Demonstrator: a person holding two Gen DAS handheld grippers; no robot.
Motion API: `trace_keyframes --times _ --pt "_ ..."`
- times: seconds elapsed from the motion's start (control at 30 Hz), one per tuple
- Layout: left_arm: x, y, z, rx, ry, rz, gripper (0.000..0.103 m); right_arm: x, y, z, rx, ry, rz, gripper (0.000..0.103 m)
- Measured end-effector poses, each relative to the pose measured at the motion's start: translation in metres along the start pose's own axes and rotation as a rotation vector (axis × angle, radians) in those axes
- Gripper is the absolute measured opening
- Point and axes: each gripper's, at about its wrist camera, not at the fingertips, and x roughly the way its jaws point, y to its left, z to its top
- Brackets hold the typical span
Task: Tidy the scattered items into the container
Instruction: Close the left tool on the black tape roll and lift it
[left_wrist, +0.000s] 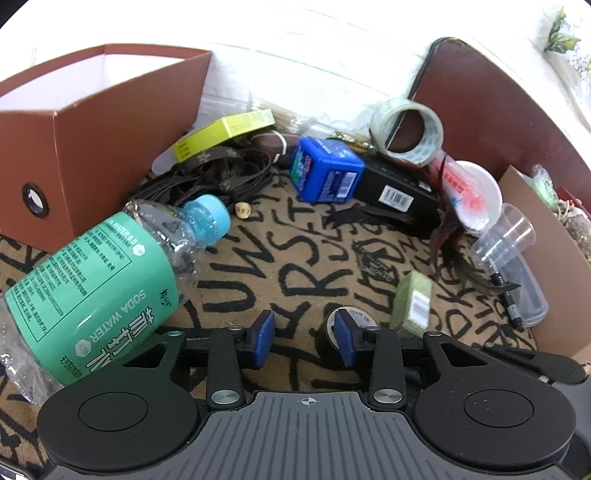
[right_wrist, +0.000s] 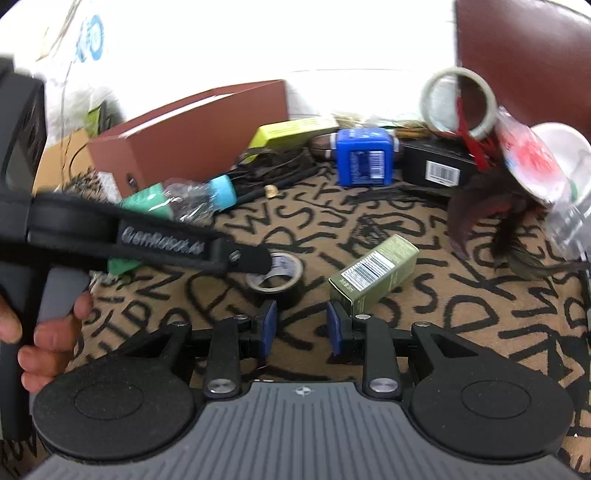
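Left jaws: the left gripper (left_wrist: 304, 341) has its blue pads apart with nothing between them; only the lettered mat (left_wrist: 258, 258) shows in the gap.
Just past the left jaws: a small roll of tape (left_wrist: 354, 321) lies flat on the mat, touching or just behind the right-hand pad. In the right wrist view the same gripper (right_wrist: 258, 258) reaches over that roll (right_wrist: 275, 275), its tip right above it.
Right jaws: the right gripper (right_wrist: 301, 328) also stands apart and empty, over bare mat.
Just ahead of the right jaws: a green carton (right_wrist: 373, 275) lies on its side, a little ahead and to the right, near but not between the pads.
Long axis: the carton runs slantwise, near end by the right pad, far end up and to the right, so by my reading the jaws would have to close across its narrow width.
Nearer hand: the left for the tape roll, the right for the carton.
Further out, left: a soda water bottle (left_wrist: 99, 291) lies beside the left gripper, cap pointing away.
Container: the brown box (left_wrist: 92, 147) stands open, ahead and to the left of both jaws, beyond the bottle.
Far clutter: a blue box (left_wrist: 325, 175) and a large tape roll (left_wrist: 406, 129) lie well ahead.
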Motion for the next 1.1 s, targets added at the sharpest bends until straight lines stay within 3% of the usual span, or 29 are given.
trace_keyframes --times 0.27,0.3,0.37,0.63,0.77,1.0,1.1 --pt "-0.002 -0.002 -0.001 0.027 0.01 -0.025 0.048 -0.011 -0.007 0.012 0.057 -0.06 0.021 0.033" --pt "-0.002 -0.003 -0.001 0.032 0.012 -0.026 0.04 -0.009 -0.006 0.014 0.048 -0.057 0.019 0.032" --pt "-0.002 -0.002 -0.001 0.033 0.016 -0.022 0.035 -0.003 -0.005 0.017 0.044 -0.044 0.018 0.03" --pt "-0.002 0.002 0.002 0.009 0.022 -0.06 0.037 0.002 -0.01 0.022 0.092 -0.034 0.031 0.027" --pt "-0.004 0.006 0.0 -0.003 0.043 -0.08 0.033 0.004 -0.009 0.022 0.105 -0.011 0.069 0.027" --pt "0.005 0.005 0.003 0.001 0.049 -0.102 0.02 0.015 -0.011 0.022 0.12 0.019 0.052 0.024" --pt "0.006 0.003 0.003 0.007 0.046 -0.104 0.02 0.017 -0.018 0.02 0.157 0.03 0.071 0.023"
